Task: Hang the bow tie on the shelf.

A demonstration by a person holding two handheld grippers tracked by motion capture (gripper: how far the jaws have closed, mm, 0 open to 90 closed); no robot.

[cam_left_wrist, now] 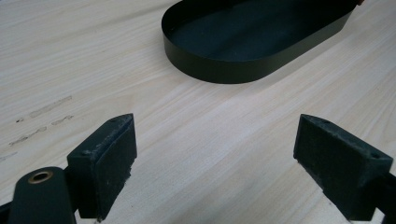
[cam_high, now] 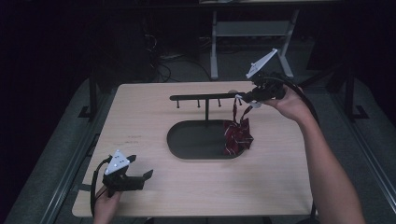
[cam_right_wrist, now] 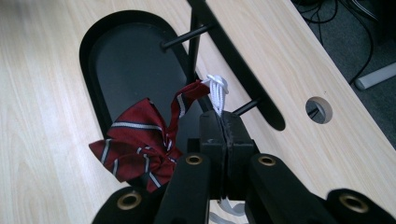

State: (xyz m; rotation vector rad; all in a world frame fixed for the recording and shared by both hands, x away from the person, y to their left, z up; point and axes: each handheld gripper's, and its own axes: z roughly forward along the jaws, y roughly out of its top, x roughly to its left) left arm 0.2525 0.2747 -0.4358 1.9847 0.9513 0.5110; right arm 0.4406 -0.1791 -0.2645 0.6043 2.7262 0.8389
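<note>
A dark red bow tie with pale stripes [cam_high: 237, 135] [cam_right_wrist: 140, 140] hangs by a red strap and a white elastic loop [cam_right_wrist: 216, 91] over the right end of a black oval tray [cam_high: 196, 140] [cam_left_wrist: 247, 42]. My right gripper [cam_high: 250, 98] [cam_right_wrist: 223, 122] is shut on the white loop, close to the right end of the black peg rack bar [cam_high: 205, 97] [cam_right_wrist: 233, 51] that stands on a post in the tray. My left gripper [cam_high: 140, 169] [cam_left_wrist: 215, 154] rests low over the table's near left corner, open, with bare wood between its pads.
The light wood table [cam_high: 140, 121] has a round cable hole [cam_right_wrist: 319, 109] near its far right. Short pegs [cam_right_wrist: 184, 37] stick out of the rack bar. Behind the table stand a white desk frame [cam_high: 252, 32] and cables on the floor.
</note>
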